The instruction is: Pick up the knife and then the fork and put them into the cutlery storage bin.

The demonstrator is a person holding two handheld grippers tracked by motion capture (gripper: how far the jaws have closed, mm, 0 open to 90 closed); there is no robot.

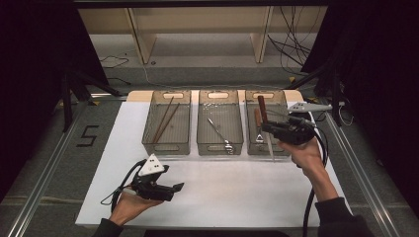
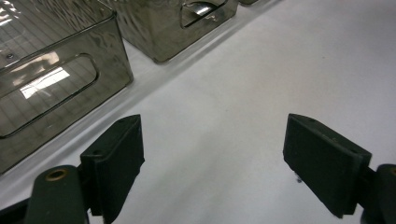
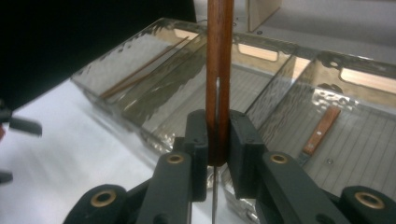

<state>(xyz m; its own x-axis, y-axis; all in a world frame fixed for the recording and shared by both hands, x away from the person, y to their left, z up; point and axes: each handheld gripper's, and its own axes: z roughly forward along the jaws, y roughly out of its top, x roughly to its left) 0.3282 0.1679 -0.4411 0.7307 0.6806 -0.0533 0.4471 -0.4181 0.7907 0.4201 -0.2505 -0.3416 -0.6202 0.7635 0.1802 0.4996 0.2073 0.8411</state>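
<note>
Knife (image 1: 267, 129) with a wooden handle, clamped upright at the handle between the jaws of the right gripper (image 1: 271, 127), handle up and blade hanging down over the near end of the right bin (image 1: 282, 99), where a second wooden-handled knife (image 3: 321, 130) lies on the floor. Left gripper (image 1: 174, 190) low over the white table (image 1: 237, 192) at near left, jaws spread wide with nothing between them. Readable writing: a black "5" (image 1: 87, 136) taped on the grey floor left of the table; chopsticks (image 1: 165, 121) in the left bin (image 1: 167, 123), tongs (image 1: 220, 132) in the middle bin (image 1: 220, 123).
</note>
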